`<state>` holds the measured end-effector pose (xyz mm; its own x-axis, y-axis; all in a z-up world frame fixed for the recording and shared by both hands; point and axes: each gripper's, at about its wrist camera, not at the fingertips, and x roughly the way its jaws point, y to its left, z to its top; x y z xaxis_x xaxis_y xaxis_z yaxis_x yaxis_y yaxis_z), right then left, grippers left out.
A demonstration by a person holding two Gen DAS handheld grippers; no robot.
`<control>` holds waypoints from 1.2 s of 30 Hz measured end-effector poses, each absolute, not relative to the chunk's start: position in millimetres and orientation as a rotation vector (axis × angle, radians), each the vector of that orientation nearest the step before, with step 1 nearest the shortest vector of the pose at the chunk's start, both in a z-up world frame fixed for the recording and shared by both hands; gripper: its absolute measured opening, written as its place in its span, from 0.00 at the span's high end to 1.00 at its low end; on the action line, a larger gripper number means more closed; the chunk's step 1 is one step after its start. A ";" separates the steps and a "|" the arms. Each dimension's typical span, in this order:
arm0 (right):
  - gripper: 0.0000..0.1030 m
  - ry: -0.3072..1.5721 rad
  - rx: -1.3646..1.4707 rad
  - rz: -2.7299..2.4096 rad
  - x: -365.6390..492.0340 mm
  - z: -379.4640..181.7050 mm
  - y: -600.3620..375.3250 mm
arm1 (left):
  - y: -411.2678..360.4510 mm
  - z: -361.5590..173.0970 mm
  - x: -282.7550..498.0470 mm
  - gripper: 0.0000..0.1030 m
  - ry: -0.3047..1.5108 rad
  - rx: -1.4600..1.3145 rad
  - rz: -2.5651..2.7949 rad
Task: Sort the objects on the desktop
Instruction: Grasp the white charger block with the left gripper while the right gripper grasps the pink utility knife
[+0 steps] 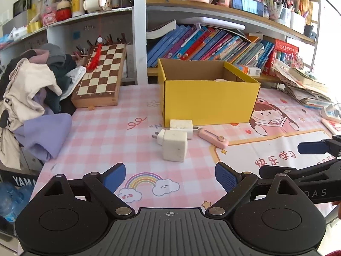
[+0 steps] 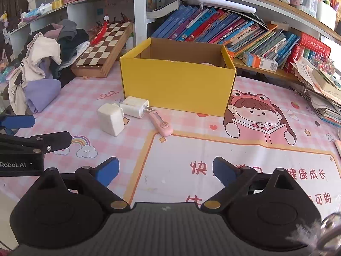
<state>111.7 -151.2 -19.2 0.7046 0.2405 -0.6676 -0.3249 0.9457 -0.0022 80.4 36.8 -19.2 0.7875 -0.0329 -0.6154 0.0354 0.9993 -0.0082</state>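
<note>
An open yellow box (image 1: 210, 102) (image 2: 178, 87) stands on the pink desk mat. In front of it lie a large white charger (image 1: 173, 146) (image 2: 110, 122), a smaller white charger (image 1: 182, 128) (image 2: 134, 106) and a pink utility knife (image 1: 213, 138) (image 2: 161, 122). My left gripper (image 1: 170, 176) is open and empty, just short of the large charger. My right gripper (image 2: 165, 171) is open and empty, nearer than the knife. Each gripper shows at the edge of the other's view, the right one (image 1: 313, 147) and the left one (image 2: 19, 121).
A chessboard case (image 1: 100, 76) (image 2: 104, 49) leans at the back left beside a pile of clothes (image 1: 32, 98) (image 2: 42, 64). Shelves of books (image 1: 213, 44) (image 2: 223, 27) run behind the box. A stack of papers (image 1: 304, 87) (image 2: 324, 93) lies at the right.
</note>
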 end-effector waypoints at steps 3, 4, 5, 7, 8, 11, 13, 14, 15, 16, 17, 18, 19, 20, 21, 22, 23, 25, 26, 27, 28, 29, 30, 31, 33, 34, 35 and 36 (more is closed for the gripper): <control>0.07 0.727 -0.129 0.321 113.8 -20.2 -150.8 | 34.6 -21.0 82.9 0.10 0.669 0.020 -0.036; 0.07 0.729 -0.130 0.323 114.7 -20.6 -151.0 | 34.6 -21.5 83.9 0.10 0.673 0.017 -0.040; 0.07 0.731 -0.131 0.324 115.6 -21.0 -151.1 | 34.6 -21.8 84.9 0.10 0.678 0.012 -0.045; 0.07 0.736 -0.134 0.330 117.5 -22.2 -151.0 | 34.7 -22.9 88.1 0.10 0.700 0.002 -0.048; 0.07 0.739 -0.135 0.333 118.6 -22.8 -151.0 | 35.0 -23.9 89.9 0.10 0.711 -0.001 -0.045; 0.07 0.747 -0.142 0.343 121.8 -24.8 -150.3 | 37.0 -27.1 92.6 0.11 0.720 -0.015 -0.042; 0.12 0.753 -0.146 0.351 125.0 -25.9 -149.5 | 37.6 -29.5 94.1 0.12 0.724 -0.020 -0.031; 0.15 0.756 -0.149 0.355 126.7 -26.5 -149.1 | 37.6 -30.6 95.0 0.13 0.726 -0.020 -0.026; 0.17 0.761 -0.151 0.359 128.6 -27.1 -148.7 | 37.0 -31.4 96.1 0.14 0.727 -0.014 -0.021; 0.17 0.765 -0.153 0.363 130.7 -27.9 -148.4 | 36.3 -32.3 97.2 0.15 0.728 -0.008 -0.016; 0.17 0.768 -0.156 0.366 132.9 -28.5 -148.1 | 35.6 -32.9 98.4 0.15 0.729 -0.004 -0.012; 0.17 0.770 -0.159 0.369 135.1 -28.8 -147.9 | 34.8 -33.3 99.9 0.15 0.730 -0.003 -0.011; 0.17 0.772 -0.163 0.373 137.4 -29.2 -147.7 | 34.0 -33.7 101.3 0.15 0.731 -0.002 -0.009; 0.17 0.774 -0.166 0.375 139.8 -29.6 -147.6 | 33.3 -34.1 102.7 0.15 0.731 -0.001 -0.008; 0.17 0.777 -0.168 0.378 142.6 -30.2 -147.6 | 32.9 -34.3 104.4 0.15 0.730 0.000 -0.004; 0.18 0.781 -0.170 0.381 145.4 -30.8 -147.7 | 32.9 -34.6 106.5 0.15 0.729 0.001 0.003; 0.19 0.784 -0.172 0.383 148.4 -31.5 -147.8 | 33.0 -34.9 108.7 0.15 0.730 0.000 0.010; 0.22 0.794 -0.173 0.387 154.7 -33.2 -148.6 | 33.6 -35.7 112.8 0.15 0.733 -0.003 0.023; 0.25 0.798 -0.173 0.388 157.9 -34.1 -149.1 | 33.7 -36.3 114.8 0.15 0.736 -0.006 0.028; 0.26 0.802 -0.173 0.391 160.9 -34.7 -149.5 | 33.8 -36.9 116.7 0.15 0.739 -0.009 0.032; 0.27 0.805 -0.173 0.394 163.6 -35.2 -150.0 | 33.9 -37.5 118.7 0.15 0.742 -0.012 0.037; 0.27 0.808 -0.174 0.398 166.3 -35.6 -150.1 | 33.9 -38.0 120.6 0.15 0.745 -0.015 0.041; 0.27 0.810 -0.176 0.403 169.1 -36.1 -149.9 | 33.7 -38.4 122.3 0.15 0.745 -0.017 0.043; 0.28 0.812 -0.178 0.407 171.9 -36.6 -149.6 | 33.4 -38.9 124.0 0.15 0.745 -0.019 0.045; 0.28 0.819 -0.185 0.417 178.1 -38.2 -148.6 | 32.9 -39.7 127.7 0.15 0.746 -0.023 0.050; 0.28 0.823 -0.189 0.422 181.3 -39.2 -148.0 | 32.7 -40.4 130.3 0.15 0.745 -0.023 0.053; 0.28 0.826 -0.193 0.428 184.5 -40.2 -147.3 | 32.2 -41.2 133.3 0.15 0.745 -0.023 0.057; 0.29 0.830 -0.197 0.435 187.8 -41.4 -146.4 | 31.7 -42.0 136.2 0.15 0.744 -0.022 0.060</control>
